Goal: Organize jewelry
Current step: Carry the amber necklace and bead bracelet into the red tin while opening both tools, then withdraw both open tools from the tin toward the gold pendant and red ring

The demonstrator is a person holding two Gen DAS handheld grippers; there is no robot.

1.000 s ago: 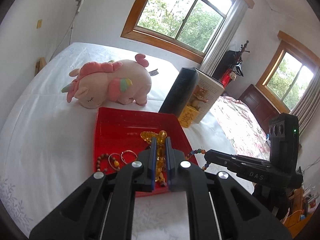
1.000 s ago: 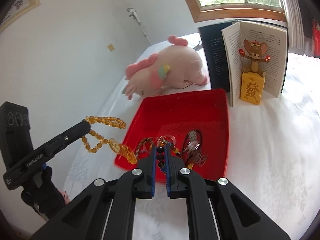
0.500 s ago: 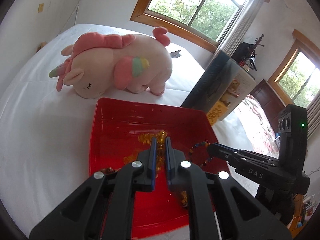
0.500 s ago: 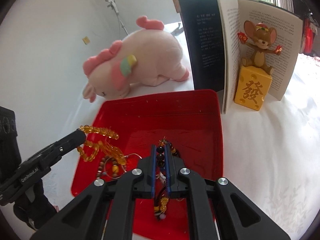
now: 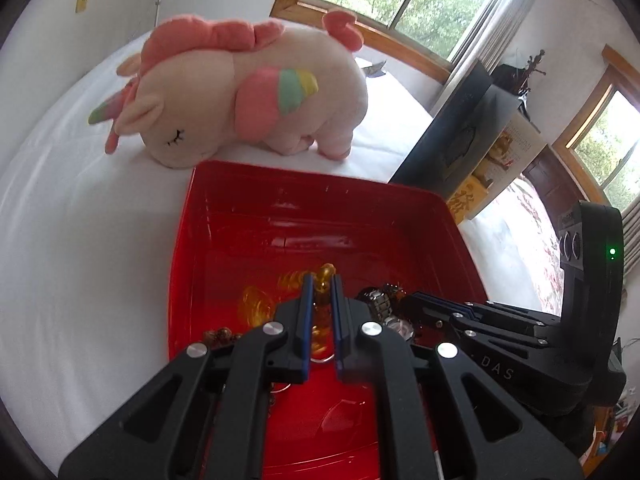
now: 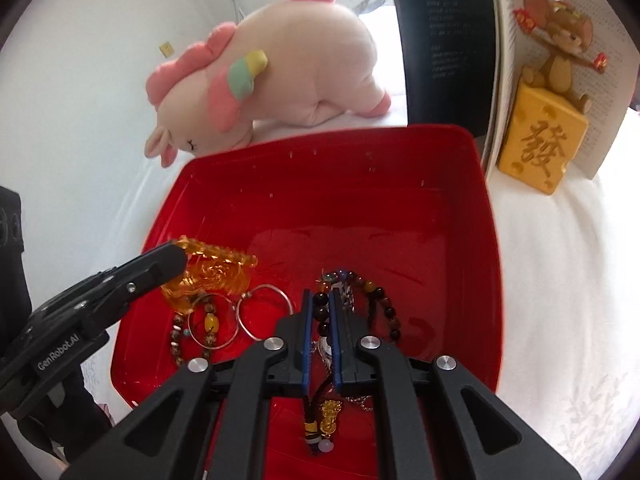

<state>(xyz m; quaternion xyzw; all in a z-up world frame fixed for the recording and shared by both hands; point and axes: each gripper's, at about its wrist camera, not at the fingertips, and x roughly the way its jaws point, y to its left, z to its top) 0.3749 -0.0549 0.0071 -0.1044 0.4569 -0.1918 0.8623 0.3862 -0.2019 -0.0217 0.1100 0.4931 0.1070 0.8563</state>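
Observation:
A red tray (image 5: 256, 216) (image 6: 486, 264) lies on the white bedsheet. My left gripper (image 5: 321, 280) is low inside it, shut on an amber bead strand (image 5: 256, 304) whose loops pile on the tray floor. In the right wrist view, the left gripper (image 6: 176, 258) enters from the left with the amber strand (image 6: 216, 272). My right gripper (image 6: 321, 298) is shut on a dark multicolour bead bracelet (image 6: 380, 300); a gold charm with tassel (image 6: 326, 420) lies below the jaws. Two silver rings (image 6: 264, 312) and a brown bead bracelet (image 6: 208, 324) lie between the grippers.
A pink plush unicorn (image 5: 240, 88) (image 6: 280, 64) lies just behind the tray. At the tray's back right corner an open book (image 6: 444, 32) stands upright, with a mouse figure on a yellow block (image 6: 540, 136) in front of it. White sheet surrounds the tray.
Both grippers have come forward and down into the tray with their strands. The amber strand and the dark bracelet, hanging in the air before, now touch the tray floor.

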